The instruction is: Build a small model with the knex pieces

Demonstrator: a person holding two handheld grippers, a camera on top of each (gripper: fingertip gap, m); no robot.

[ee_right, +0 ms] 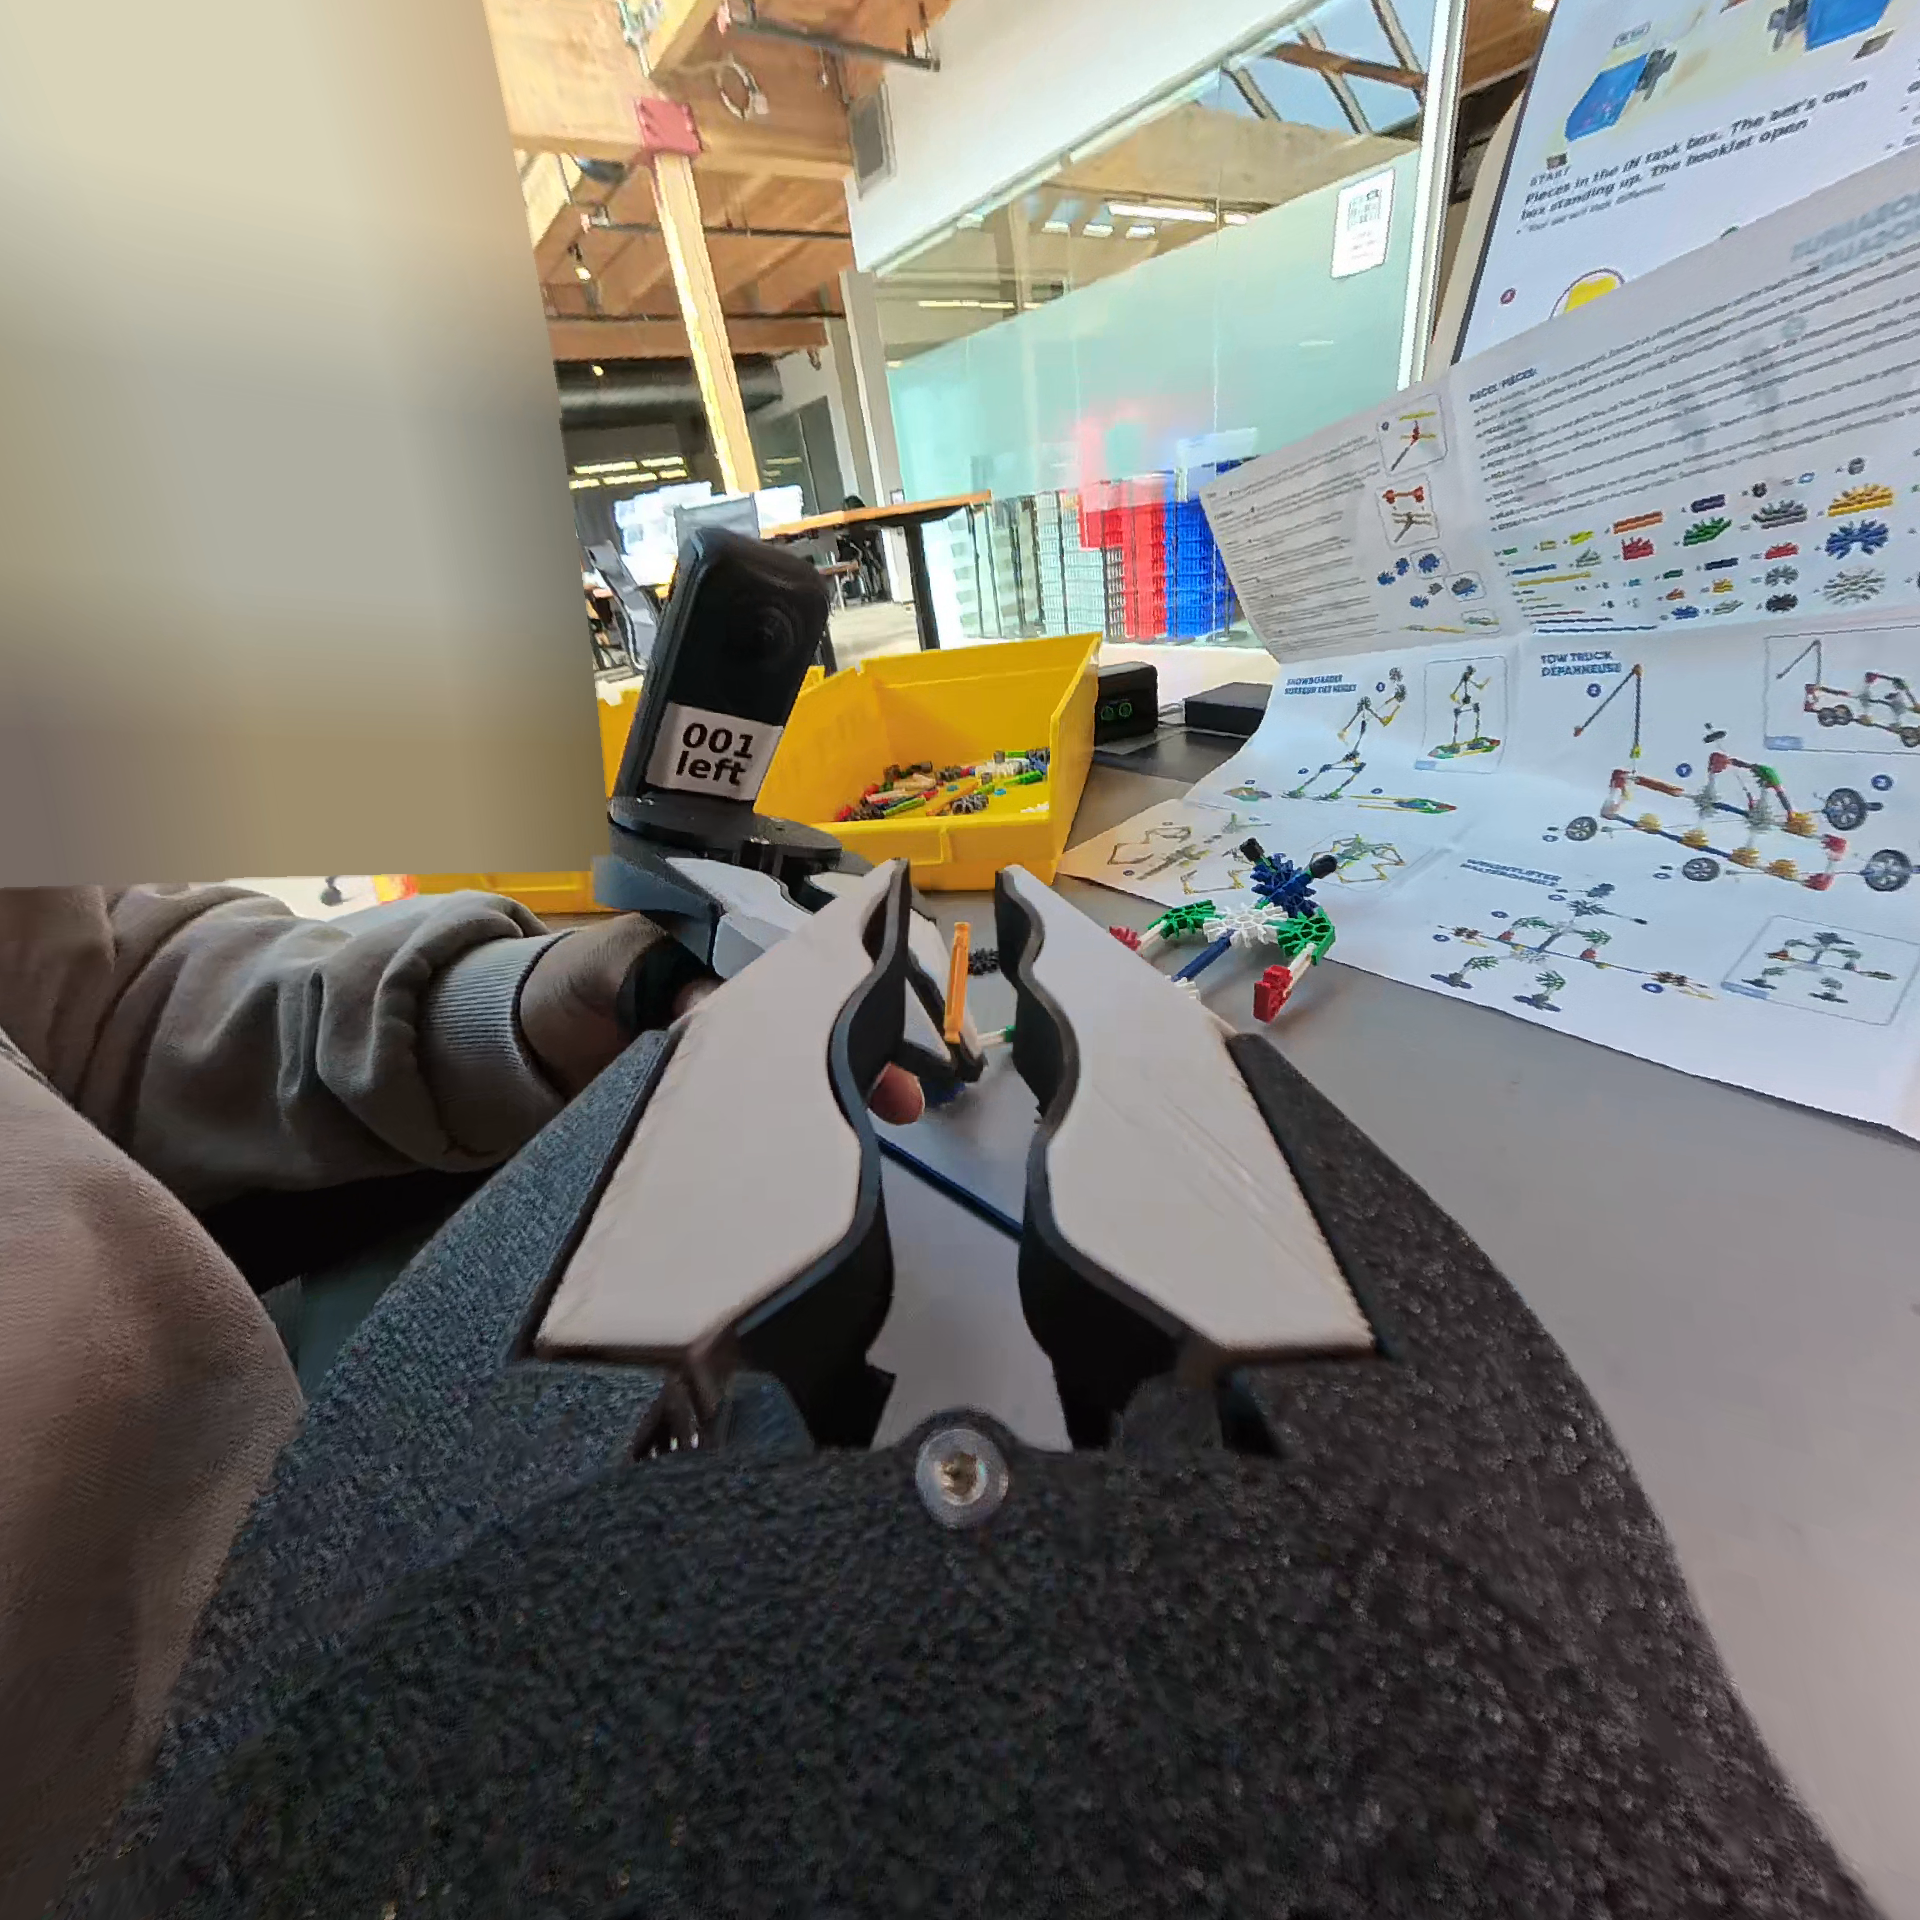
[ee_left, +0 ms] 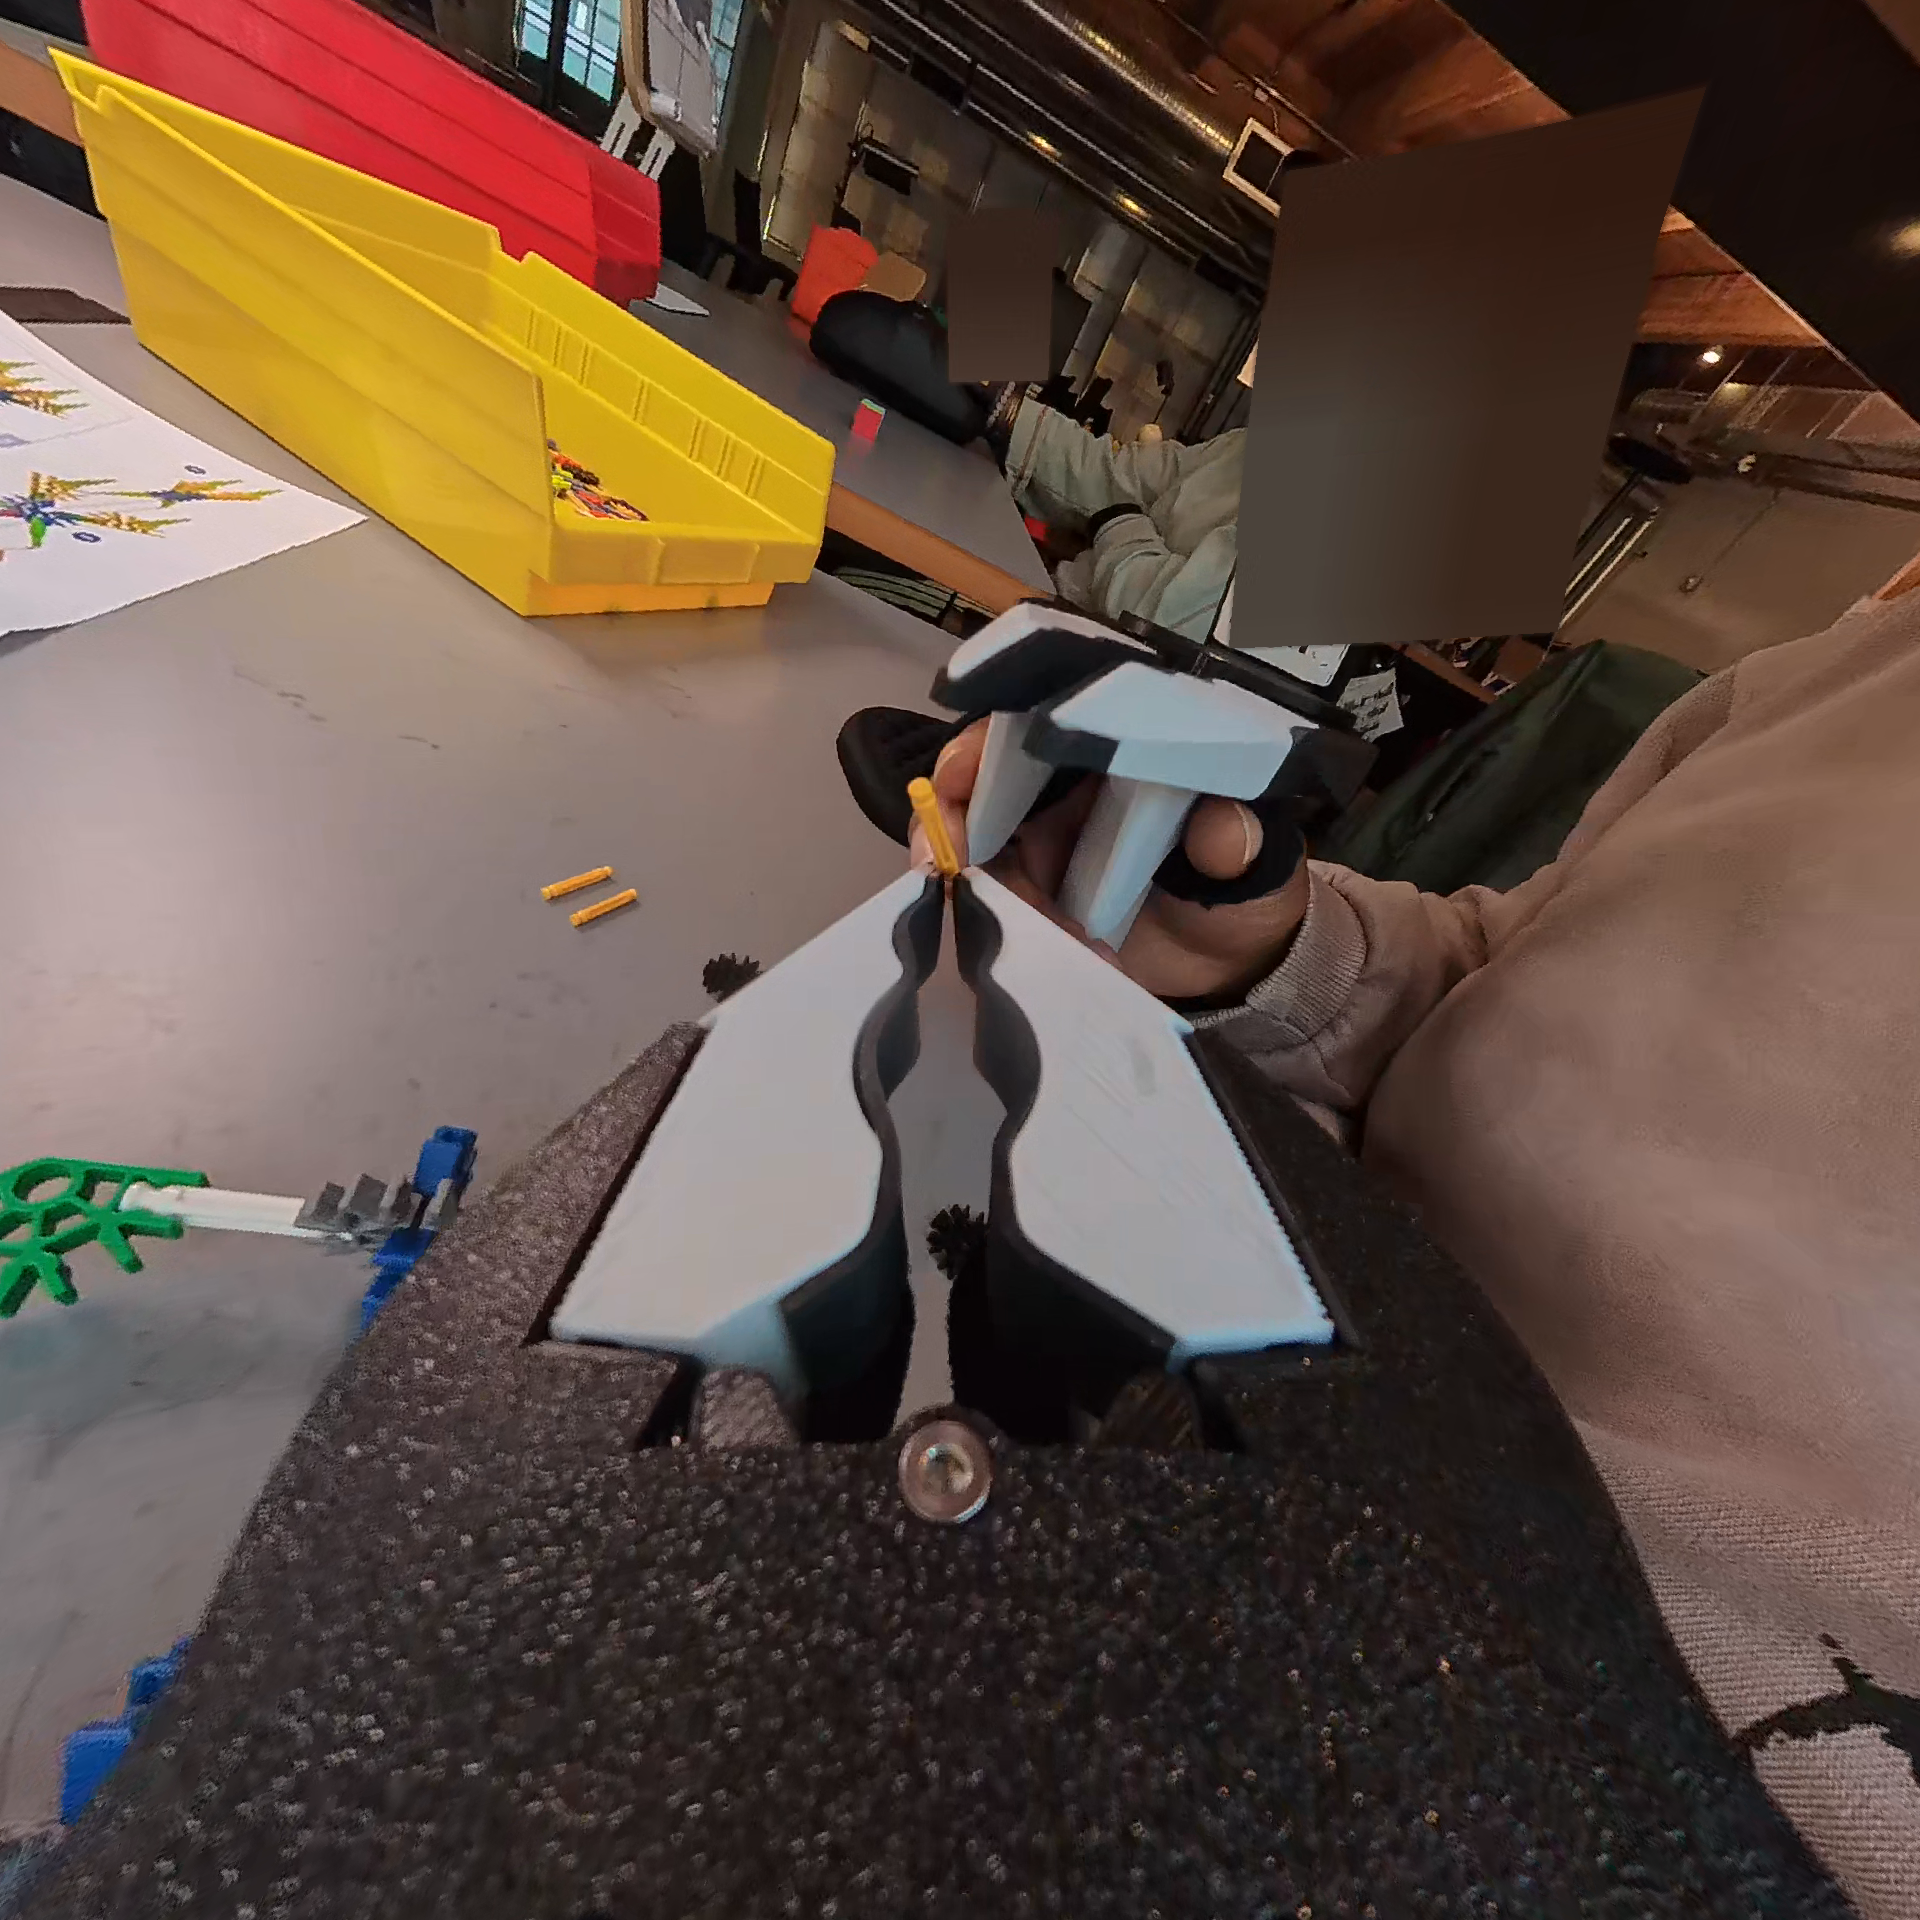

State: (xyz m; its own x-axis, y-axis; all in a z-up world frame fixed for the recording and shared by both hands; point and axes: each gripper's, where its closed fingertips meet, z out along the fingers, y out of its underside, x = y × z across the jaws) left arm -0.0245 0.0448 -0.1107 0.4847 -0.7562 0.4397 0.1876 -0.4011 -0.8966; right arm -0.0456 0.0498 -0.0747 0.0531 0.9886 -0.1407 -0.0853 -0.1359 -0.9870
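Note:
My left gripper (ee_left: pixel 948 885) is shut on the lower end of a short yellow rod (ee_left: pixel 933 826), which stands nearly upright above the grey table (ee_left: pixel 416 779). My right gripper (ee_left: pixel 1044 894) is close behind it, open, with its two white fingers pointing down beside the rod. In the right wrist view my right gripper (ee_right: pixel 953 878) is open and empty. The yellow rod (ee_right: pixel 958 977) shows just beyond the gap, pinched by the left gripper's tips (ee_right: pixel 961 1051). A hand holds each gripper.
Two loose yellow rods (ee_left: pixel 589 896) and a small black connector (ee_left: pixel 727 974) lie on the table. A green connector with a white rod (ee_left: pixel 94 1221) lies at left. A yellow parts bin (ee_left: pixel 644 540), a red bin (ee_left: pixel 364 135), a small built model (ee_right: pixel 1247 925) and instruction sheets (ee_right: pixel 1558 790) stand around. Both grippers' tips are close together, under 4 cm apart.

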